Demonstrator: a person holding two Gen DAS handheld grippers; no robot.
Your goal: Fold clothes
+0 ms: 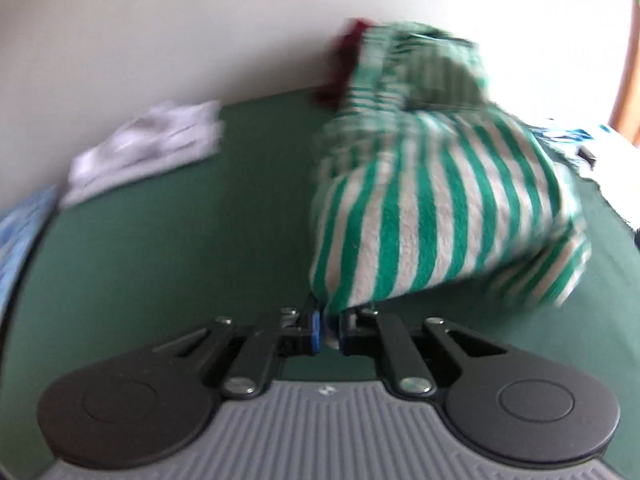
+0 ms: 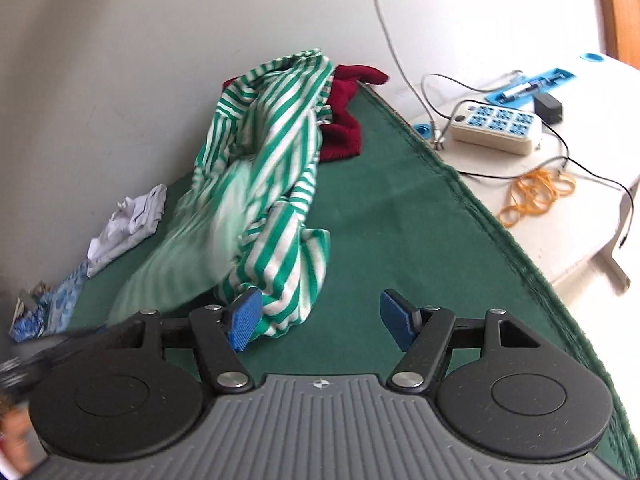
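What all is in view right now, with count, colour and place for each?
Striped garment: one, green and white, bunched mid-cloth.
Red garment: one, dark red, behind the striped one, by the wall.
White garment: one, white, crumpled at the wall.
Blue patterned cloth: one, blue-white, near the white garment.
Table cover: one, dark green.
Power strip: one, cream with blue sockets, side table.
Rubber bands: several, orange, side table.
Left gripper: shut on the striped garment's edge.
Right gripper: open, beside the garment.
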